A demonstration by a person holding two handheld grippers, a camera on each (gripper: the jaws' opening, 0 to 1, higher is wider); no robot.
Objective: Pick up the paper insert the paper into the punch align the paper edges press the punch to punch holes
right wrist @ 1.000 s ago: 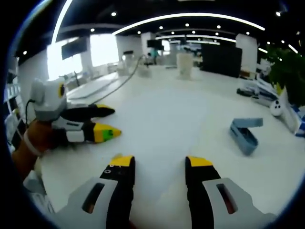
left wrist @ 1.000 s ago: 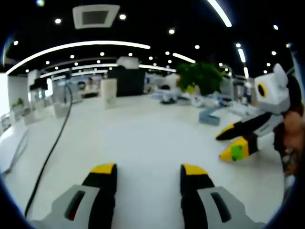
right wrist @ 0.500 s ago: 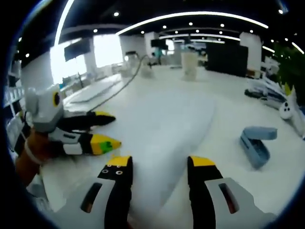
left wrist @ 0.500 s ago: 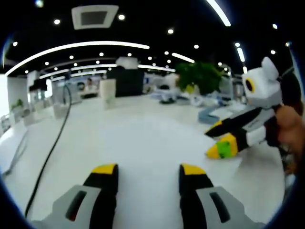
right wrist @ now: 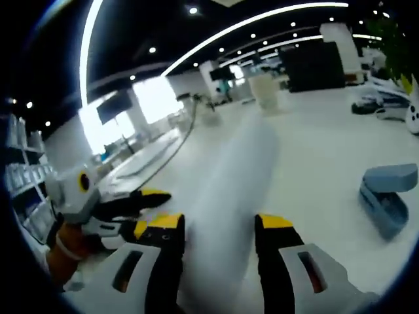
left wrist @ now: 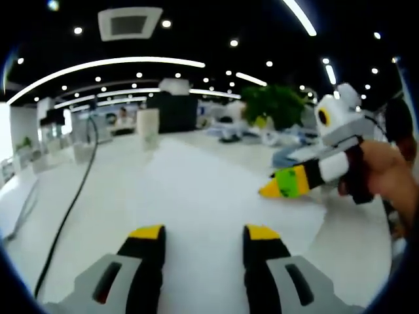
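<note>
A white sheet of paper (left wrist: 216, 190) lies on the white table in front of my left gripper (left wrist: 200, 232), which stands open just above its near edge. My right gripper (left wrist: 275, 186) comes in from the right in a person's hand, its yellow tip at the sheet's right side. In the right gripper view, the paper (right wrist: 229, 176) runs as a pale blurred band between the apart jaws of the right gripper (right wrist: 219, 222), which is open. The left gripper (right wrist: 147, 210) sits low on the left. The blue-grey punch (right wrist: 389, 196) stands on the table at the right.
A black cable (left wrist: 72, 203) trails over the table's left side. A white cylinder (left wrist: 149, 124) stands at the table's far end, with a green plant (left wrist: 278, 104) and small items behind the right gripper. The punch (left wrist: 291, 156) is partly hidden behind that gripper.
The right gripper has moved in toward the sheet's right side, and its view has tilted upward. The paper now looks blurred between its jaws. The left gripper has stayed in place.
</note>
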